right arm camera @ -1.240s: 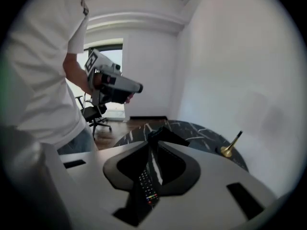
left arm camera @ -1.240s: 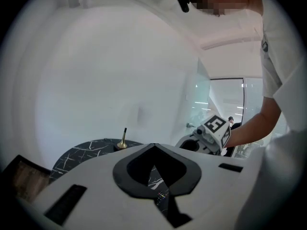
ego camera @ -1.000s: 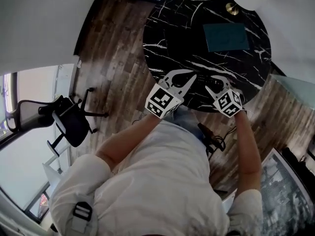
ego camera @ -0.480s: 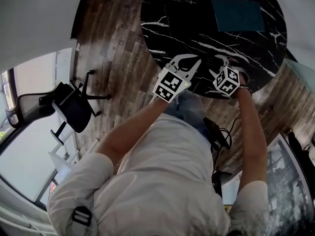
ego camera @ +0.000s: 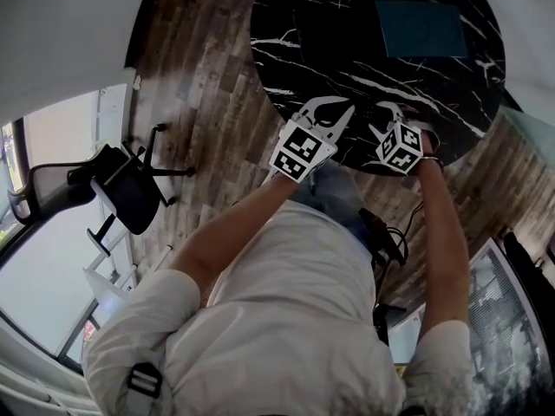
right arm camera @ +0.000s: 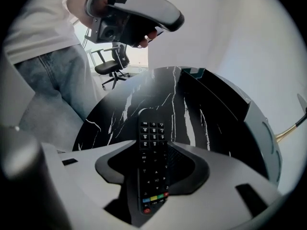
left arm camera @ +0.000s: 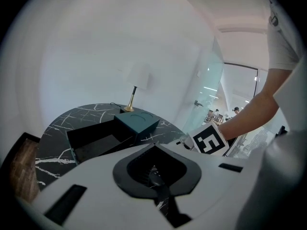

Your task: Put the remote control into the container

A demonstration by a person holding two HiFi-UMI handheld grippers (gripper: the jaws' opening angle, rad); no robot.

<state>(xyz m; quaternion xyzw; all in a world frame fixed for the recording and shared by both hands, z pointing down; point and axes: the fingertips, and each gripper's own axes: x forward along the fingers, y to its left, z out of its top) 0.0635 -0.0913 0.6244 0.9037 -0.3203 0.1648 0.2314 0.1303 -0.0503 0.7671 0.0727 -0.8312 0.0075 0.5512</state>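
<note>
The black remote control (right arm camera: 153, 162) lies flat on the black marble table (ego camera: 312, 24), near its front edge, buttons up. My right gripper (right arm camera: 154, 152) is set down over it with one jaw on each side. The jaws are closing, and a gap still shows along the remote's right side. My left gripper (ego camera: 334, 115) hovers just to the left over the table's edge, shut and empty. The container (left arm camera: 96, 140), an open teal box with a dark inside, stands at the far side of the table (ego camera: 421, 29), well beyond both grippers.
A teal lid or box (left arm camera: 136, 123) sits against the container, with a brass-stemmed lamp (left arm camera: 130, 99) behind it. A black office chair (ego camera: 130, 202) stands on the wood floor at the left. A glass partition (left arm camera: 211, 90) lies past the table.
Both grippers have edged forward over the table's near edge. The right gripper has settled around the remote. The head view has shifted, so the table sits higher in the frame.
</note>
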